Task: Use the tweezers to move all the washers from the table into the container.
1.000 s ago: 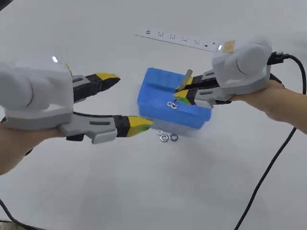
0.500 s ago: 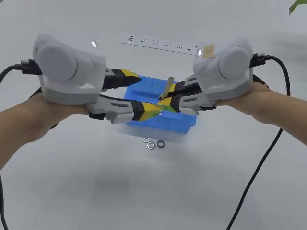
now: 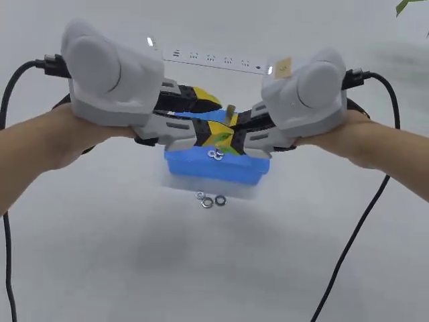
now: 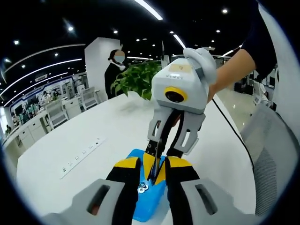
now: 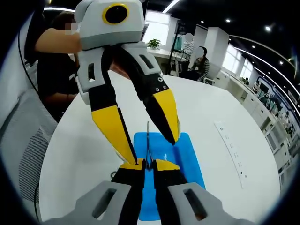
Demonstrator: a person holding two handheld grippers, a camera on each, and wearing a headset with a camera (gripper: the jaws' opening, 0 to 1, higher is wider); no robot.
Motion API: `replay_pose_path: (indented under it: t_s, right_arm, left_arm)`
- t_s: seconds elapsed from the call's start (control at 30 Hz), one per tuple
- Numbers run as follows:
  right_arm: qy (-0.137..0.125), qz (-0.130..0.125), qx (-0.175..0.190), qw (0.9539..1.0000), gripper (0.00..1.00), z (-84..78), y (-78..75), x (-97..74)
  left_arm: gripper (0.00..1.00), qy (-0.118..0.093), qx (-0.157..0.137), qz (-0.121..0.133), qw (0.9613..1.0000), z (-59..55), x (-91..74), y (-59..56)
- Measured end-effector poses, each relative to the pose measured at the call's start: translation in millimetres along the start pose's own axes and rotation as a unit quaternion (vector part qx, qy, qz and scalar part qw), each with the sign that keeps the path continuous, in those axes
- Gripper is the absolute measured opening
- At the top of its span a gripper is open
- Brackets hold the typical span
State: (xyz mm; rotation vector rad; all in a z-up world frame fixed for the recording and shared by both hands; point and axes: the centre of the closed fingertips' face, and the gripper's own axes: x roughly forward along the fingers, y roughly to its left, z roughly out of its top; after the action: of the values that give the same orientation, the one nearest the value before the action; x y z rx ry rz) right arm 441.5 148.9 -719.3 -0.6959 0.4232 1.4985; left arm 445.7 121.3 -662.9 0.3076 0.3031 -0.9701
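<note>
My right gripper is shut on the tweezers and holds them over the blue container. My left gripper faces it tip to tip, open, with one yellow jaw on each side of the tweezers. In the left gripper view the tweezers run between my own jaws, with the right gripper just beyond. A few washers lie inside the container. Three more washers rest on the table just in front of it.
A white power strip lies on the table behind the container. Black cables trail from both grippers. White tabletop spreads all around. People and office furniture stand far off in the gripper views.
My left gripper has swung in from the left and met the right gripper over the container, its jaws now straddling the tweezers. The right gripper has barely shifted.
</note>
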Motion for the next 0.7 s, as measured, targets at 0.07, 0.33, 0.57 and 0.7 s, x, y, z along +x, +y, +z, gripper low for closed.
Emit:
replay_pose_path:
  t_s: [0.07,0.33,0.57,0.7]
  right_arm:
    - [0.001,0.002,-0.002,1.0000,0.07,0.7,1.5,0.0]
    - [0.001,0.002,-0.007,1.0000,0.08,1.8,1.8,-1.5]
    - [0.004,0.005,-0.015,0.9999,0.08,1.0,2.9,-3.0]
    - [0.005,0.010,-0.017,0.9998,0.08,2.4,5.6,-2.8]
  left_arm:
    - [0.19,0.003,0.010,-0.009,0.9999,1.4,-0.9,-0.3]
    - [0.09,0.011,0.036,-0.040,0.9985,7.4,-0.7,-11.8]
    - [0.08,0.013,0.057,-0.049,0.9971,9.0,-1.1,-16.1]
    - [0.08,0.015,0.071,-0.055,0.9958,10.0,-1.4,-17.1]
